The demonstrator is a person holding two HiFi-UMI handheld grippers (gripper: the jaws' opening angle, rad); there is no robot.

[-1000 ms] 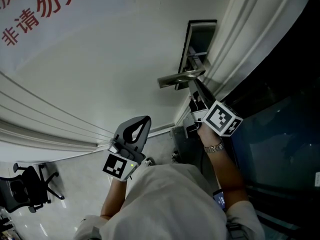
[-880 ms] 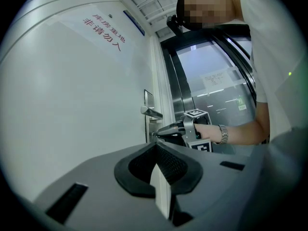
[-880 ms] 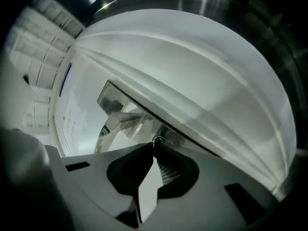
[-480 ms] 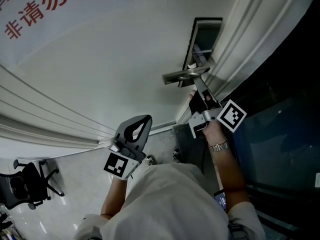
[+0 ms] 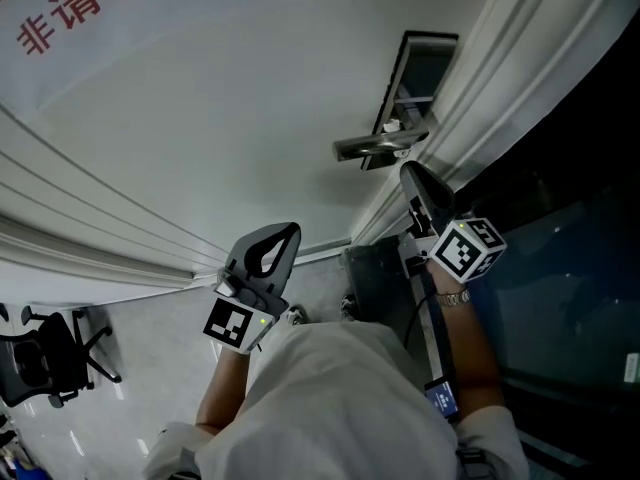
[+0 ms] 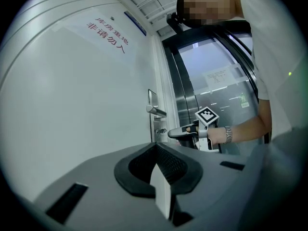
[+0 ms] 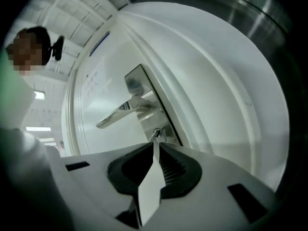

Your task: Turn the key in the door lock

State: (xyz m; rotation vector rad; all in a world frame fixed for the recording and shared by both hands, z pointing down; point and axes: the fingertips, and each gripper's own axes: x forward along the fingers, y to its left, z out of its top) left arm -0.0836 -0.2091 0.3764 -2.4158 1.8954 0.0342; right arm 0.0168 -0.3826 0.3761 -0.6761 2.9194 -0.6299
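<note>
- While the head view shows the right gripper reaching up to the door just under the lever handle, the jaws there hide what they hold. Only the right gripper view shows the key standing out of the lock cylinder at the foot of the metal plate.
- The left gripper view alone sees the door from the side, with the red lettering high on it. It also shows the person's wristwatch behind the right gripper.
- Only the head view takes in the office chair at lower left.
- The left gripper hangs well apart from the lock, to the left of the person's body. Its own view shows its jaws closed on each other with nothing between them.
- Against a second ago, the right gripper has rolled about its own length. Its marker cube then turned a single face to the head camera; now two faces show, and the cube sits further to the right. The left gripper has kept almost the same place.
- The key lies right at the tips of the right jaws, just below the root of the handle. The jaws, all but together, pinch its head while its shaft runs on into the cylinder.
</note>
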